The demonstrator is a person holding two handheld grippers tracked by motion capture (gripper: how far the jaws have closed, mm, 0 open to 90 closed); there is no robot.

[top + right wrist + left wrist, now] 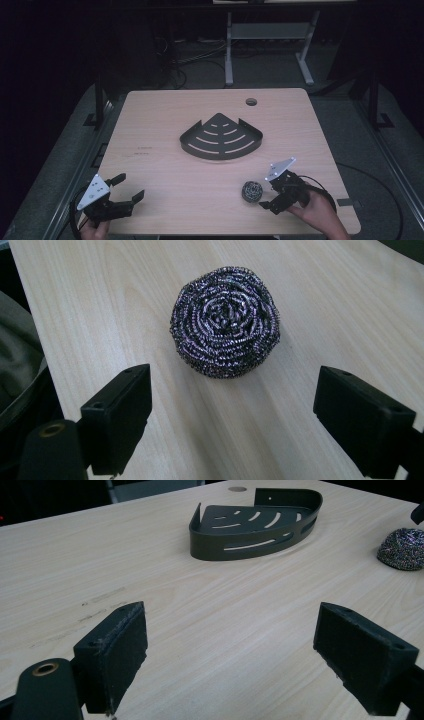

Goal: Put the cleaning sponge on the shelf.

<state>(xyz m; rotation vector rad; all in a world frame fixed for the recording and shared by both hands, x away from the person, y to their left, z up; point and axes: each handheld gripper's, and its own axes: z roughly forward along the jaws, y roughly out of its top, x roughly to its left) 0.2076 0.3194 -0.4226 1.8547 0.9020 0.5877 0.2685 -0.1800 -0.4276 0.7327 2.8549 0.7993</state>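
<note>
Dim room, grey floor, white-legged desk beyond.

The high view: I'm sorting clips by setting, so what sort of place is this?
Probably a lab or recording room: a lone wooden table with a scrubber and corner shelf, floor cables, dark surroundings and a desk frame behind.

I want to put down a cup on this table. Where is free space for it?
The table is bare left of the corner shelf, and between the shelf and the left hand-held gripper. It is crowded front right, where the steel scourer lies beside the right hand-held gripper.
</note>
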